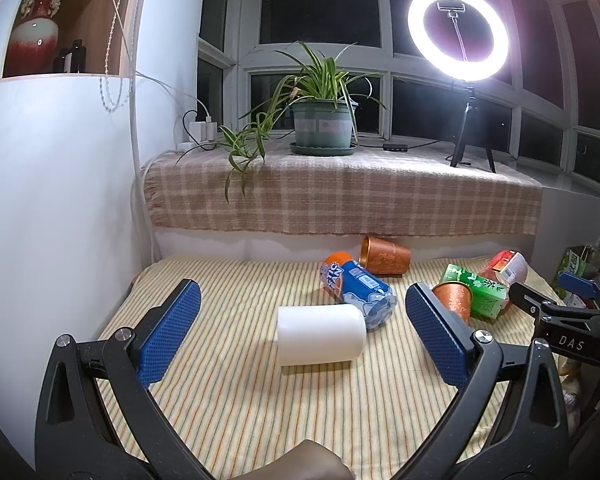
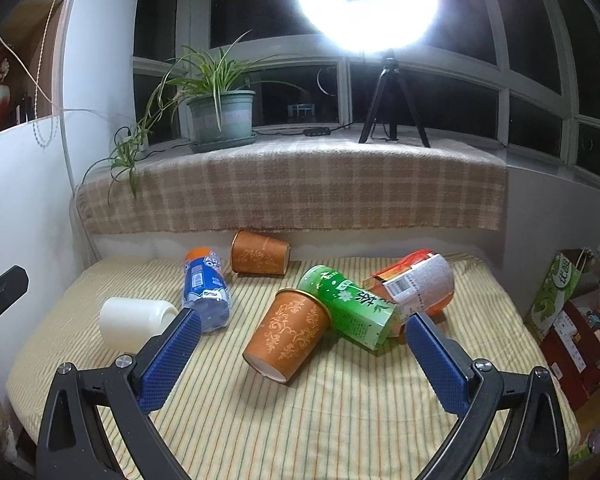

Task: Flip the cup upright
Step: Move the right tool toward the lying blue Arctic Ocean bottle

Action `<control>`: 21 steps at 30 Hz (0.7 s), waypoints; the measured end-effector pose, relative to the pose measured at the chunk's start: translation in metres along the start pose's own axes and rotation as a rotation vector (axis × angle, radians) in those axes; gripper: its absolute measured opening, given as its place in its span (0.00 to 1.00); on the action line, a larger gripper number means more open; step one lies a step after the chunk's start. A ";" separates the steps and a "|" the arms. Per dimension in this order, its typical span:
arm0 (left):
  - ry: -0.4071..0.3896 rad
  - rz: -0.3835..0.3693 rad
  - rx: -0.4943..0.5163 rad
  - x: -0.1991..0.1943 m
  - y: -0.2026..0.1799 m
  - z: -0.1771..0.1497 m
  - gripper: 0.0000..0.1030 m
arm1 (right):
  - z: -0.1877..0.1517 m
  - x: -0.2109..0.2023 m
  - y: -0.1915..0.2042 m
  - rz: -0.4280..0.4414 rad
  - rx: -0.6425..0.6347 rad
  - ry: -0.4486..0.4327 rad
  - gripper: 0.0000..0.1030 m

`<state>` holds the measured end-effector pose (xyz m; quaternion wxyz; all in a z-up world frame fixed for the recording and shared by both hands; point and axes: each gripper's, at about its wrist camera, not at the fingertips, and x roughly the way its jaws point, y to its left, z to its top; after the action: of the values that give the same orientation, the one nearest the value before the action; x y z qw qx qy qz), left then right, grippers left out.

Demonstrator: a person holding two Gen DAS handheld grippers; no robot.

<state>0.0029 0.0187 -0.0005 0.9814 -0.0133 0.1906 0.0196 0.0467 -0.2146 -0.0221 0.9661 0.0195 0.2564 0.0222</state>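
A white cup [image 1: 320,334] lies on its side on the striped cloth [image 1: 260,408], between and just beyond my left gripper's open fingers; it also shows in the right wrist view [image 2: 134,322]. My left gripper [image 1: 302,334] is open and empty. An orange patterned cup [image 2: 288,334] lies tipped against a green carton [image 2: 350,306], just ahead of my right gripper [image 2: 302,354], which is open and empty. A second orange cup [image 2: 260,258] lies on its side at the back, seen too in the left wrist view [image 1: 384,256].
A crushed blue bottle [image 1: 358,290] lies beside the white cup. A red-and-white carton [image 2: 418,282] lies behind the green carton. A plaid-covered sill [image 1: 340,196] carries a potted plant [image 1: 322,126] and a ring light [image 1: 458,34]. Boxes [image 2: 572,320] stand off the right edge.
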 end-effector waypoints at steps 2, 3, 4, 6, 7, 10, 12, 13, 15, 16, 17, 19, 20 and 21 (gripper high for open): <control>0.002 0.009 -0.005 0.000 0.004 -0.001 1.00 | 0.002 0.006 0.002 0.017 -0.004 0.010 1.00; 0.003 0.014 -0.009 0.001 0.006 -0.001 1.00 | 0.003 0.009 0.003 0.030 -0.009 0.018 1.00; 0.005 0.021 -0.012 0.001 0.009 -0.001 1.00 | 0.003 0.011 0.006 0.038 -0.013 0.021 1.00; 0.010 0.038 -0.020 0.001 0.014 -0.002 1.00 | 0.006 0.020 0.010 0.068 -0.026 0.043 1.00; 0.013 0.046 -0.023 0.001 0.017 -0.004 1.00 | 0.007 0.023 0.011 0.083 -0.030 0.053 1.00; 0.021 0.067 -0.028 0.000 0.025 -0.007 1.00 | 0.013 0.039 0.018 0.139 -0.045 0.104 1.00; 0.027 0.080 -0.029 -0.001 0.030 -0.010 1.00 | 0.017 0.050 0.022 0.183 -0.050 0.137 1.00; 0.031 0.086 -0.030 -0.001 0.033 -0.011 1.00 | 0.020 0.056 0.026 0.201 -0.055 0.153 1.00; 0.042 0.096 -0.029 -0.002 0.039 -0.015 1.00 | 0.025 0.067 0.033 0.223 -0.071 0.169 1.00; 0.049 0.100 -0.028 -0.001 0.042 -0.017 1.00 | 0.028 0.076 0.038 0.234 -0.082 0.185 1.00; 0.056 0.107 -0.028 -0.001 0.046 -0.019 1.00 | 0.030 0.082 0.040 0.238 -0.087 0.197 1.00; 0.069 0.117 -0.032 -0.002 0.052 -0.023 1.00 | 0.036 0.099 0.047 0.256 -0.099 0.227 1.00; 0.077 0.121 -0.036 -0.002 0.055 -0.025 1.00 | 0.038 0.106 0.050 0.259 -0.101 0.241 1.00; 0.082 0.125 -0.039 -0.003 0.058 -0.026 1.00 | 0.040 0.113 0.052 0.263 -0.101 0.256 1.00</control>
<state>-0.0116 0.0755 -0.0247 0.9692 -0.0211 0.2307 0.0838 0.1626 -0.1578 -0.0405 0.9142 0.0014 0.3710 0.1632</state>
